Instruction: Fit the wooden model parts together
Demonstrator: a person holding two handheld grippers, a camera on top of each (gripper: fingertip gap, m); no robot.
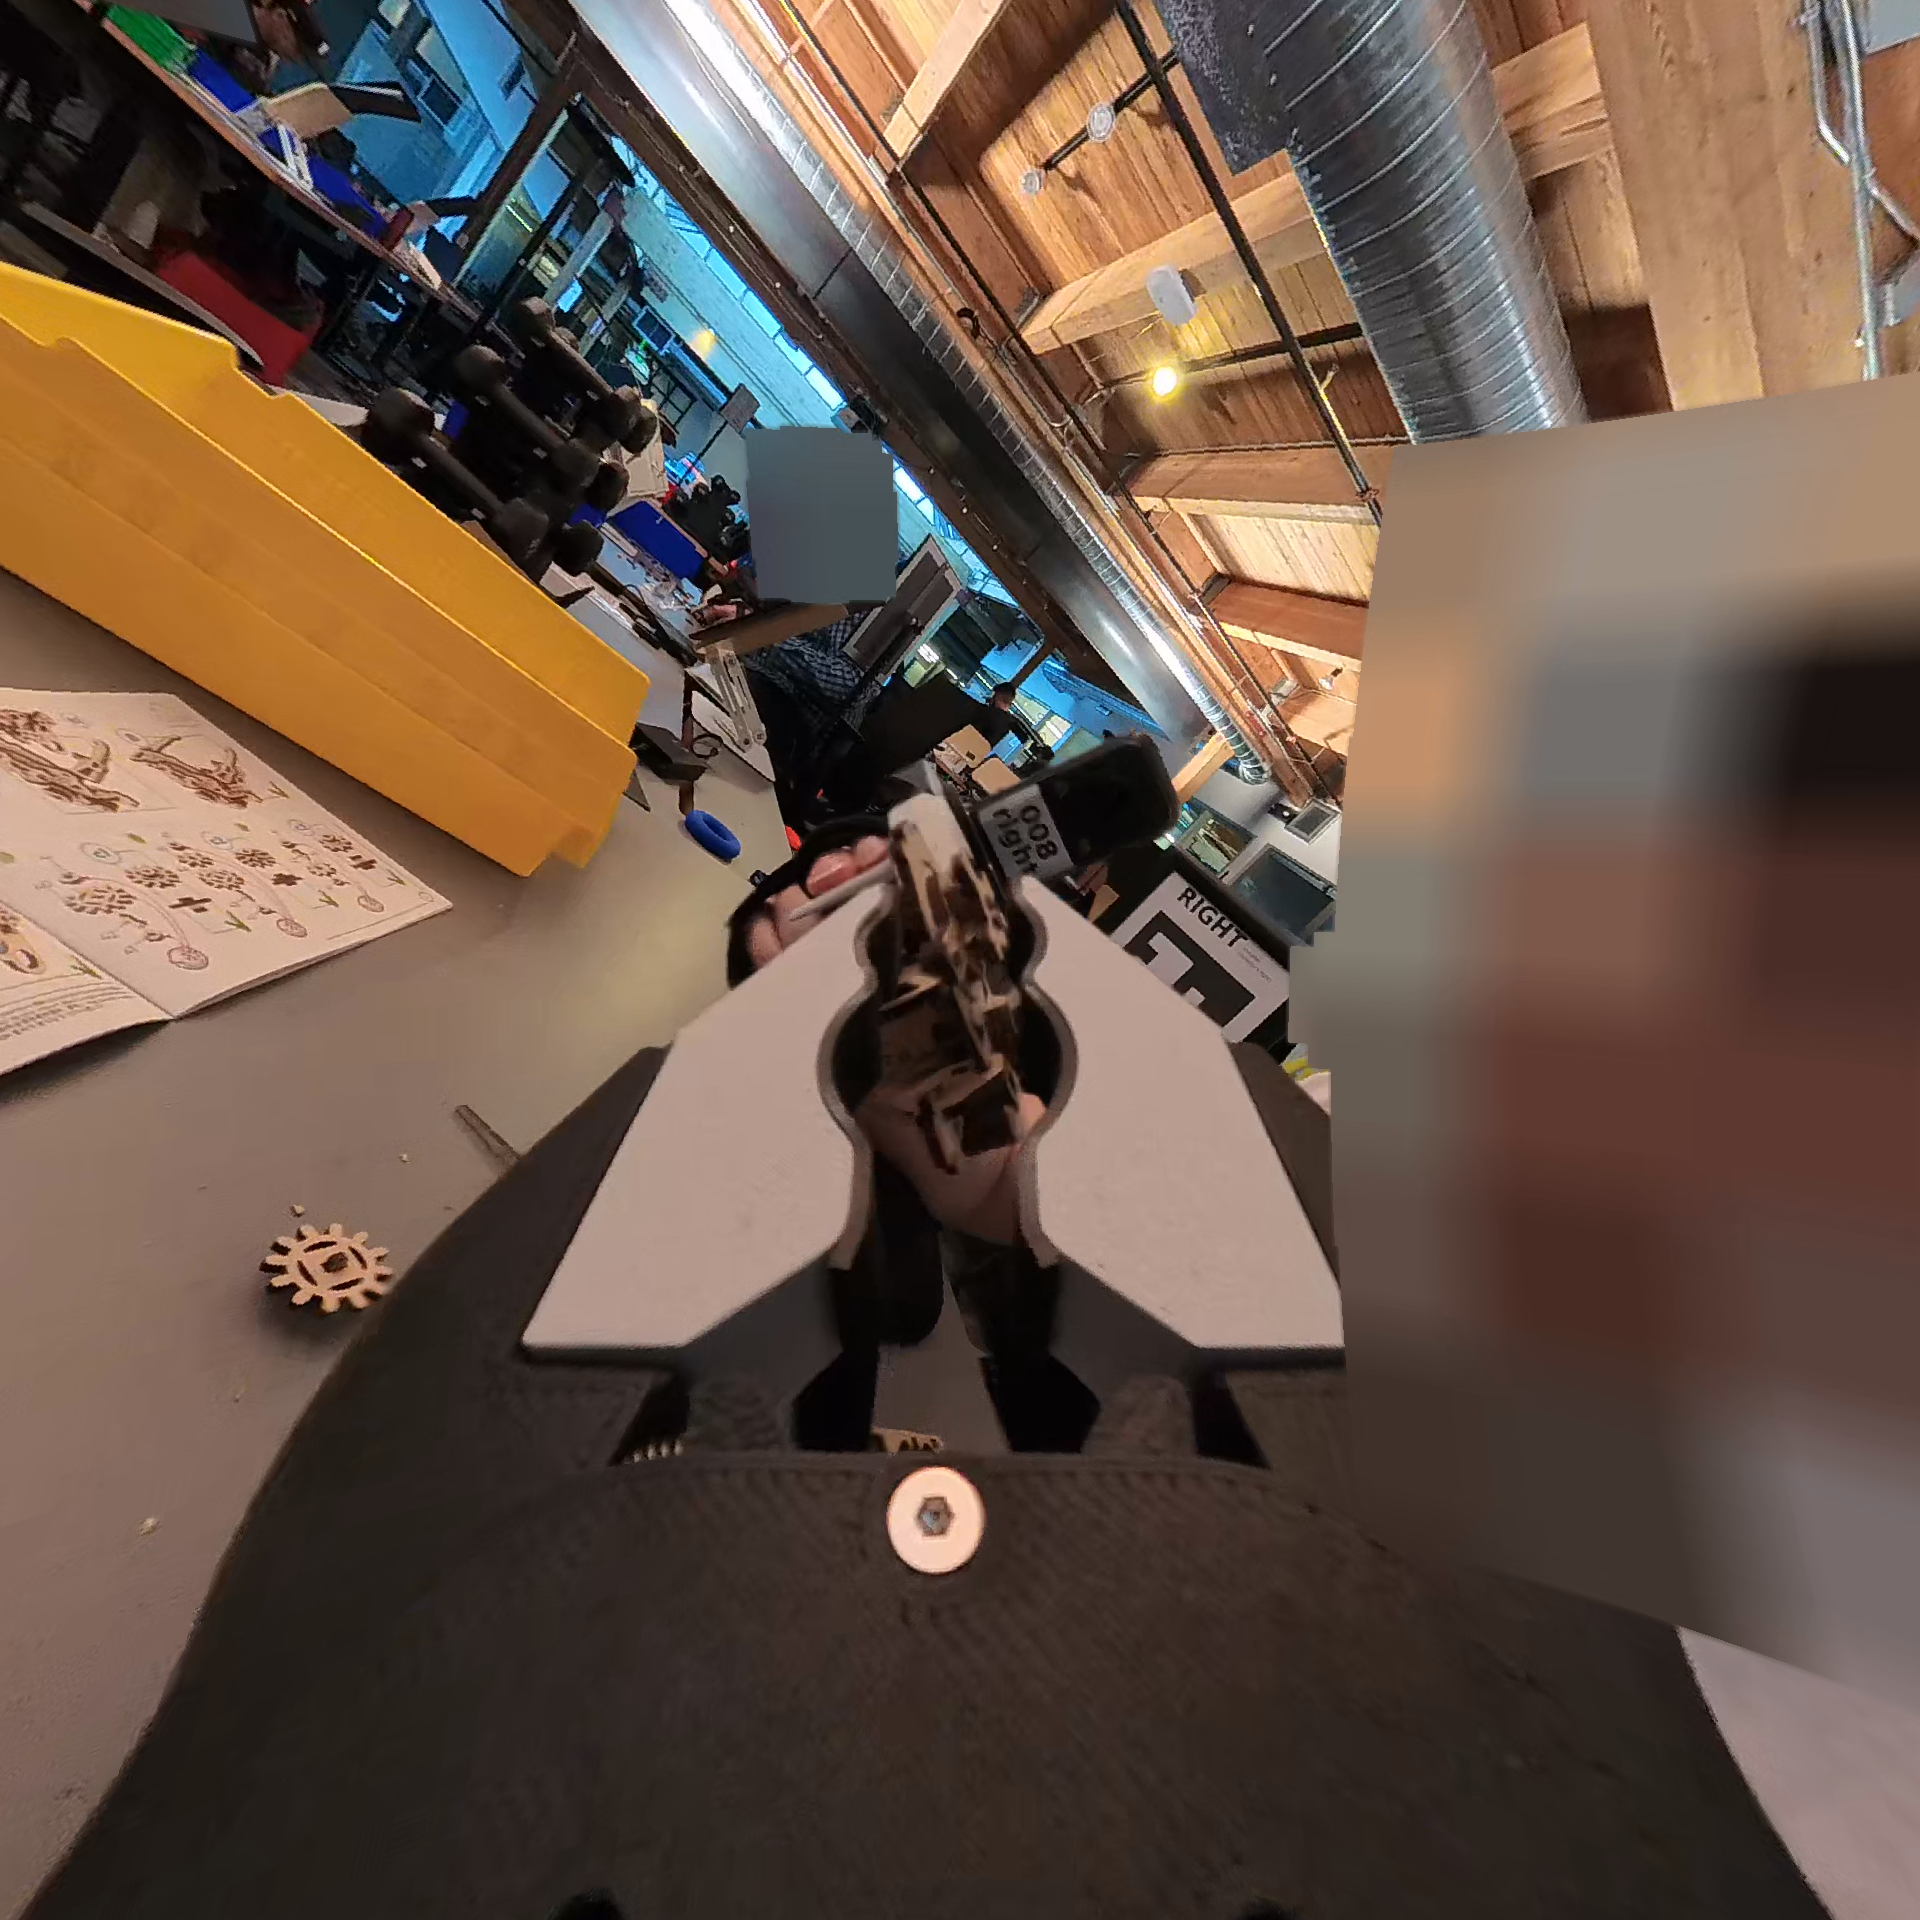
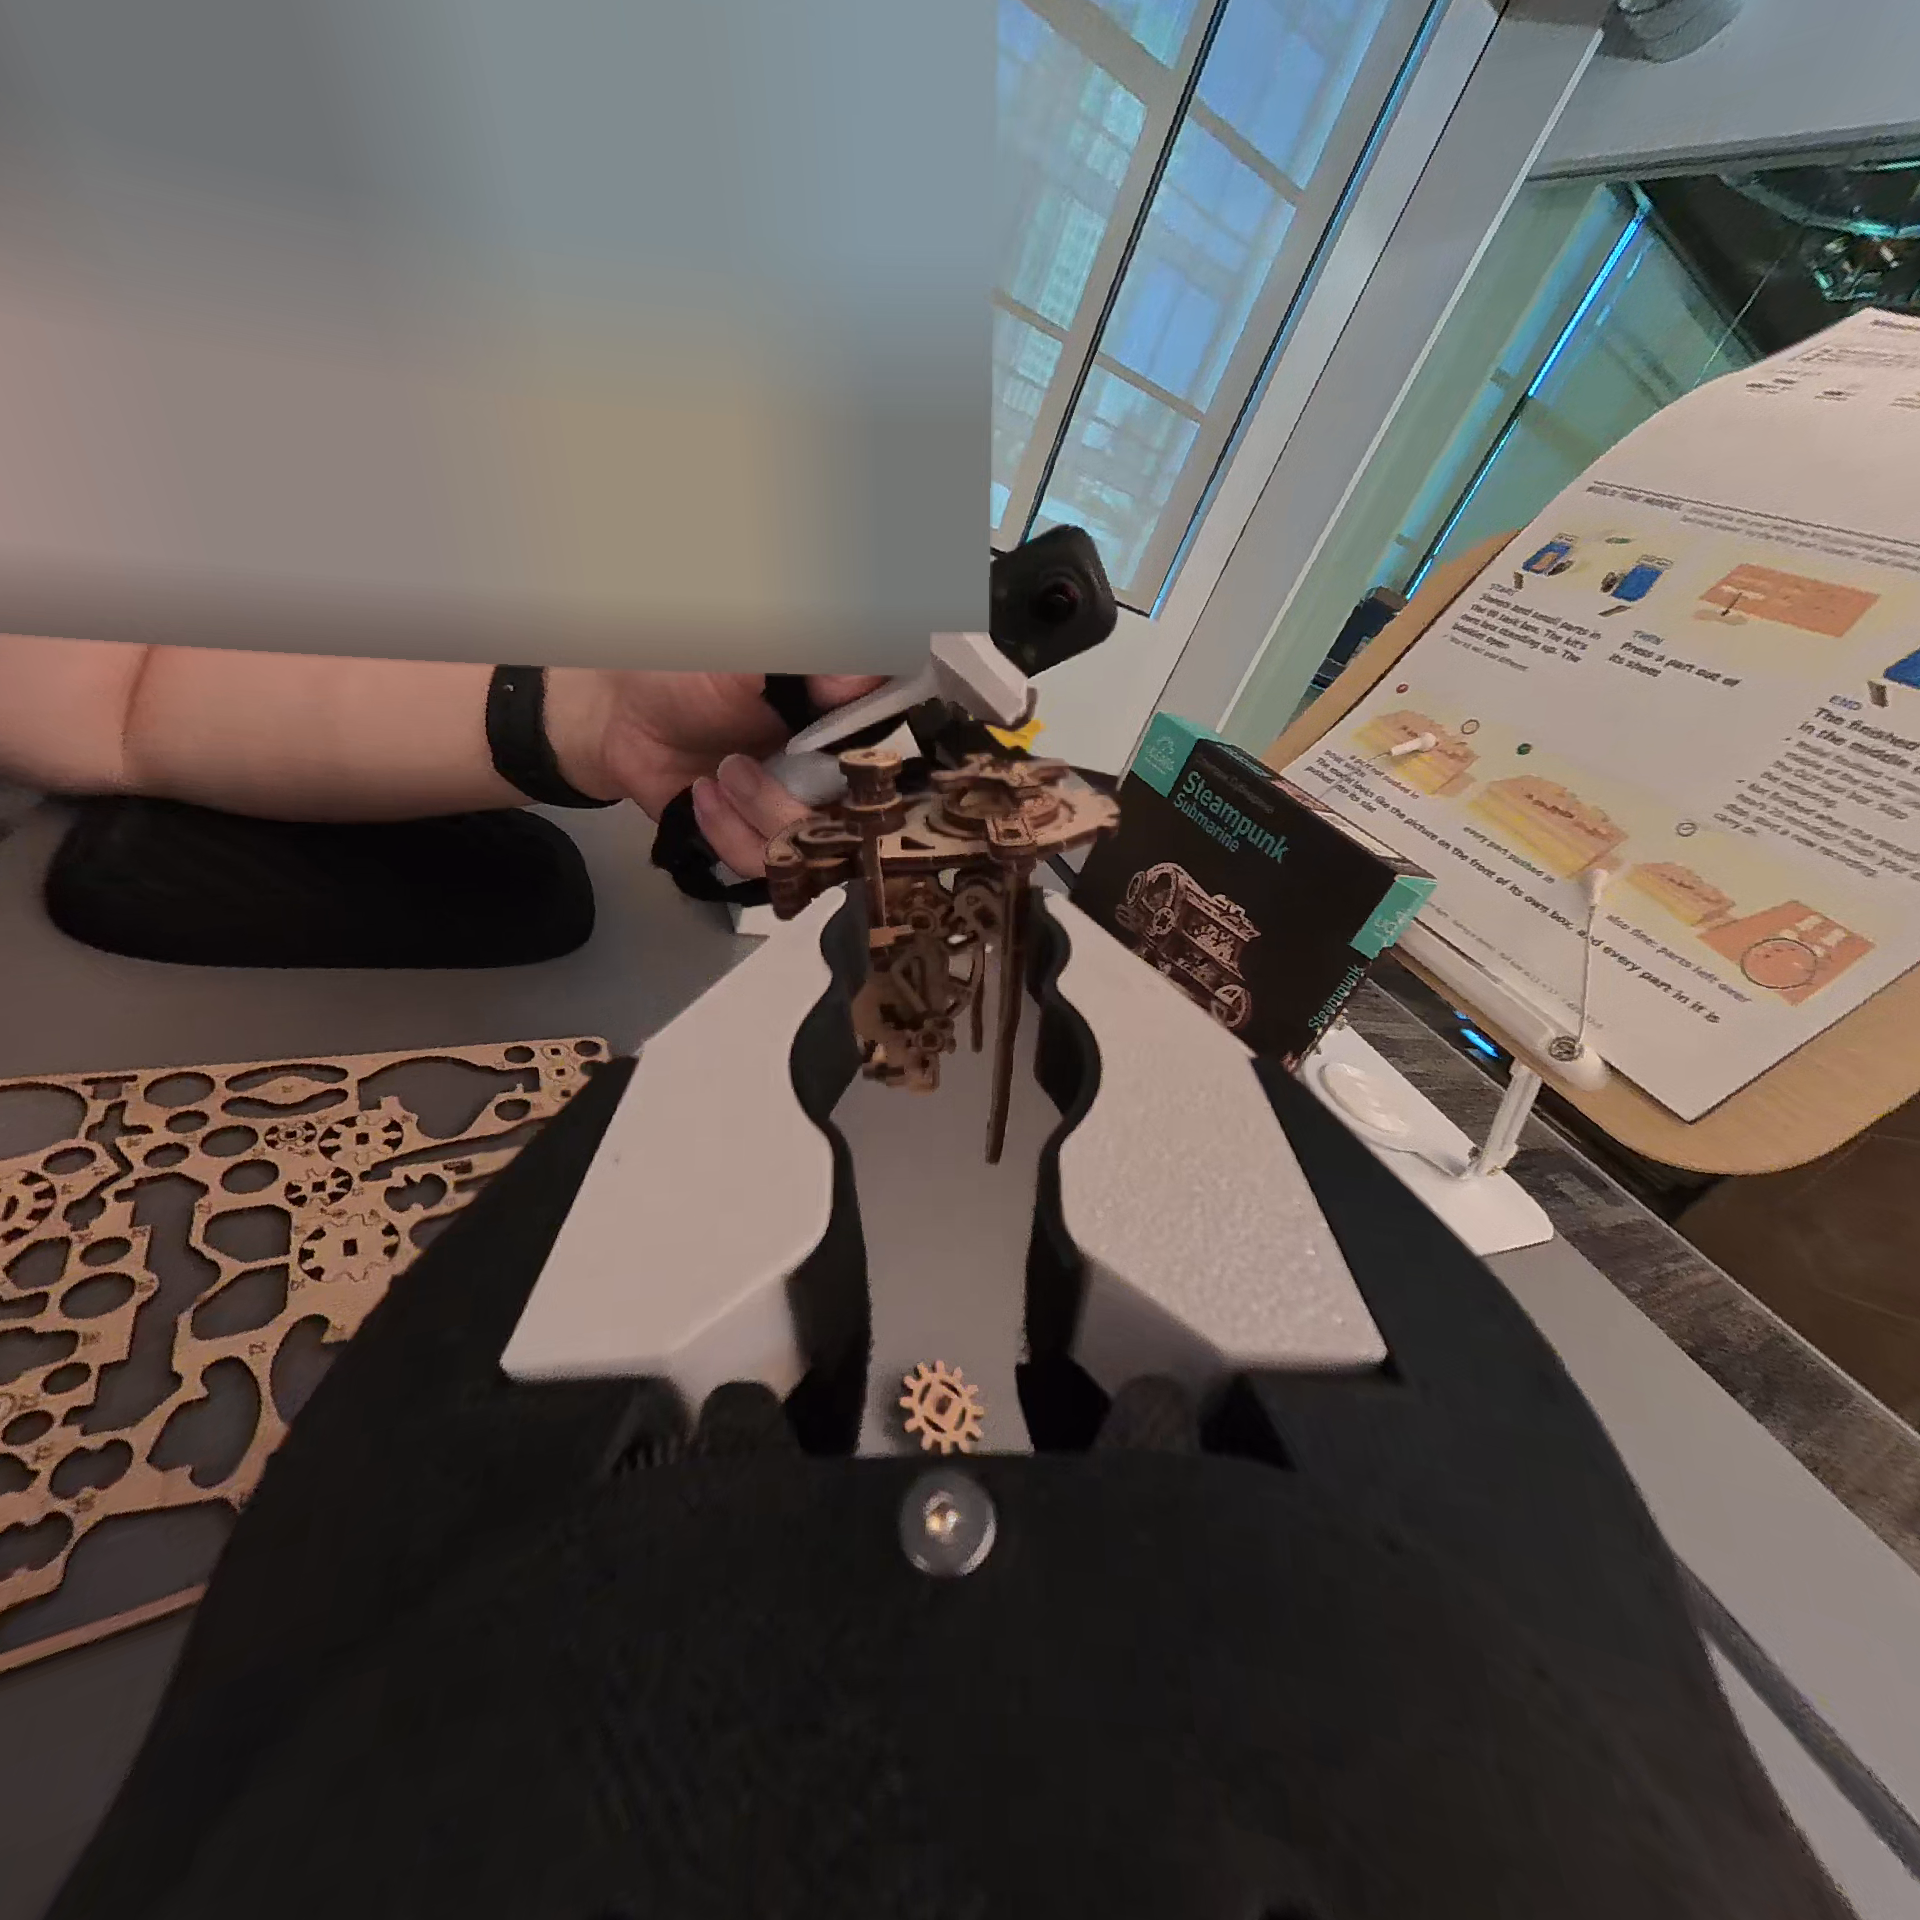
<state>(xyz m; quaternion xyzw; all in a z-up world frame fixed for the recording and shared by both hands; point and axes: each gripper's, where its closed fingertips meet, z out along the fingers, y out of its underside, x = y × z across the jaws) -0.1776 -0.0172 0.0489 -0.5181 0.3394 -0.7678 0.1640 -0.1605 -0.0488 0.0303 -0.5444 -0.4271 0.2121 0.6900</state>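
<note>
A partly built wooden model (image 1: 945, 1018) of gears and plates is held up between both grippers. My left gripper (image 1: 951, 914) is shut on it, and the model fills the gap between the grey fingers. In the right wrist view the model (image 2: 914, 821) stands at the tips of my right gripper (image 2: 940, 914), whose jaws are closed around its lower part. The left gripper's white fingertips (image 2: 852, 727) hold the model from the far side. A loose wooden gear (image 1: 327, 1268) lies on the grey table and also shows in the right wrist view (image 2: 940, 1405).
A punched-out wooden parts sheet (image 2: 208, 1247) lies at the left. An instruction booklet (image 1: 156, 831) and stacked yellow bins (image 1: 312, 582) sit beyond. The dark kit box (image 2: 1247, 883) and an instruction board (image 2: 1662, 727) on a stand are at the right. A black pad (image 2: 312, 883) lies under a forearm.
</note>
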